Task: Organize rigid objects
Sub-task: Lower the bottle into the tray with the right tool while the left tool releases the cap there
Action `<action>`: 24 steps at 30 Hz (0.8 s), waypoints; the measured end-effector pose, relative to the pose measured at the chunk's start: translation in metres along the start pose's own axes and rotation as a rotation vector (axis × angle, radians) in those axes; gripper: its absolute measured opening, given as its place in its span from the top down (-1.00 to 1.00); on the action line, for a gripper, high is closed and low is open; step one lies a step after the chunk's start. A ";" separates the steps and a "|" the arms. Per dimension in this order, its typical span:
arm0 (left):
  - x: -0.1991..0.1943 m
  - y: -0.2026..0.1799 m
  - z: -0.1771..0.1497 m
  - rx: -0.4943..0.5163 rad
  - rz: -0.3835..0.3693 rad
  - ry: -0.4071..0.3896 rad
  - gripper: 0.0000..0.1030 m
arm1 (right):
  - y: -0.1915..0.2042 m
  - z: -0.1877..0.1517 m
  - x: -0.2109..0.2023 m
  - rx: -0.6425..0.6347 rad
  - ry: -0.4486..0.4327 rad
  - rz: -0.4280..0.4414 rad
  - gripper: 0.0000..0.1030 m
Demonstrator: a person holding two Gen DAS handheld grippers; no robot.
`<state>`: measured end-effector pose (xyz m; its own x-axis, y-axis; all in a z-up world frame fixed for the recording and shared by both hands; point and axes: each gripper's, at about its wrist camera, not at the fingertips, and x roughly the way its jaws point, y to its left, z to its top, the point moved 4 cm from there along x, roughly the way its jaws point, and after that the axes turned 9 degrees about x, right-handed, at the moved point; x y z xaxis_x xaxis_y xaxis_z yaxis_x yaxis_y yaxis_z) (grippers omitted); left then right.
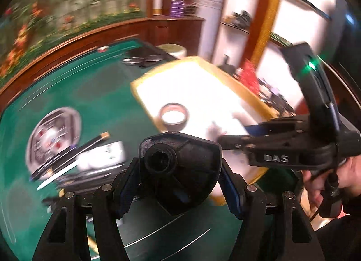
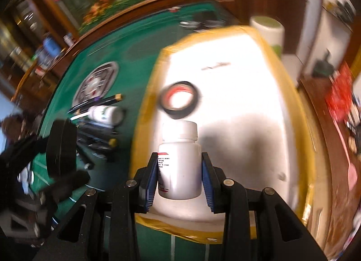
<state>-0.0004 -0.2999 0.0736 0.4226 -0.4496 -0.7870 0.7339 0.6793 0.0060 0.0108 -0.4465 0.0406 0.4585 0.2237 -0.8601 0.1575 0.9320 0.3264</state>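
My left gripper (image 1: pixel 178 184) is shut on a black plastic piece with a round hub (image 1: pixel 180 166), held above the green table (image 1: pixel 94 94). That piece also appears at the left of the right wrist view as a dark disc (image 2: pixel 61 148). My right gripper (image 2: pixel 179 179) is shut on an upright white pill bottle (image 2: pixel 179 166), over the near end of a white tray with a yellow rim (image 2: pixel 146 112). A black tape roll (image 2: pixel 180 101) lies in the tray (image 1: pixel 140 94); the roll (image 1: pixel 173 115) is near its left rim. From the right, the right gripper (image 1: pixel 227 139) reaches over the tray.
On the green cloth left of the tray lie a silver oval tin (image 1: pixel 54 134), several pens (image 1: pixel 74 157) and a white bottle on its side (image 2: pixel 106 113). A white-green canister (image 2: pixel 268 31) stands beyond the tray. A wooden rail (image 1: pixel 67 44) edges the table. Both views are blurred.
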 end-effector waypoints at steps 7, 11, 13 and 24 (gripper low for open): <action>0.042 -0.042 0.020 0.084 -0.058 0.064 -0.37 | -0.041 0.006 -0.007 0.128 -0.011 0.030 0.33; 0.064 -0.044 0.021 0.077 -0.055 0.110 -0.37 | -0.049 0.003 -0.007 0.145 0.002 0.063 0.33; 0.072 -0.044 0.020 0.080 -0.052 0.131 -0.37 | -0.050 0.003 -0.005 0.130 0.014 0.062 0.33; 0.088 -0.046 0.014 0.088 -0.039 0.176 -0.38 | -0.048 0.000 0.015 0.054 0.082 -0.018 0.33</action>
<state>0.0104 -0.3784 0.0126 0.2988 -0.3606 -0.8836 0.7945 0.6069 0.0211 0.0102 -0.4880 0.0123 0.3823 0.2321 -0.8944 0.2130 0.9197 0.3297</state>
